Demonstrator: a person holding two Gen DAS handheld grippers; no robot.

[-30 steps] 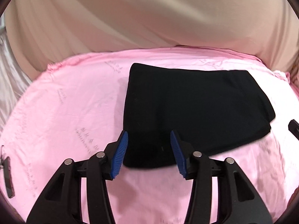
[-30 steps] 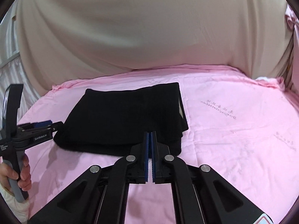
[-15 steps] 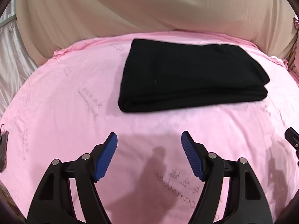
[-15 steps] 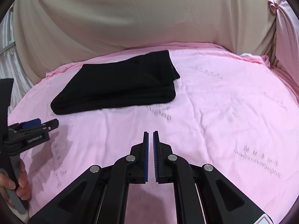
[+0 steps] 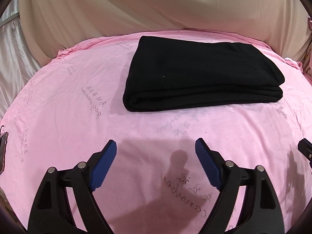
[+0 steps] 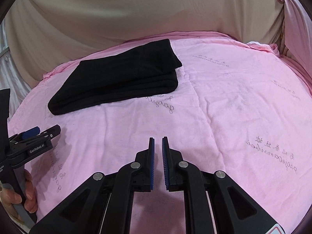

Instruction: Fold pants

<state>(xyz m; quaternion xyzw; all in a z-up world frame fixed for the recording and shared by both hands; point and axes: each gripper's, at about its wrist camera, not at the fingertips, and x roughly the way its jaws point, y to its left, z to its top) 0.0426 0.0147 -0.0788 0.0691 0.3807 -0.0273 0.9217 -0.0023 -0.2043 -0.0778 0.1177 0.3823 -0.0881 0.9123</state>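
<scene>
The black pants [image 5: 202, 74] lie folded into a thick rectangle on the pink sheet [image 5: 78, 117], towards its far side. My left gripper [image 5: 156, 144] hovers well short of them over bare sheet, its jaws wide and still opening, nothing between them. In the right wrist view the pants [image 6: 120, 78] lie far left. My right gripper [image 6: 158, 139] is over the sheet in front of them, with its jaws opening to a narrow gap that holds nothing. The left gripper [image 6: 39, 134] shows at that view's left edge, held by a hand [image 6: 19, 195].
A beige cloth [image 5: 156, 9] hangs behind the bed, with silvery fabric [image 5: 11, 58] at the left. The pink sheet [image 6: 234, 107] carries printed script and spreads wide to the right of the pants. A dark object [image 5: 3, 150] sits at the left edge.
Both grippers have drawn back from the pants towards the near side. The left jaws widened and the pants' edge is no longer between them. The right jaws parted slightly.
</scene>
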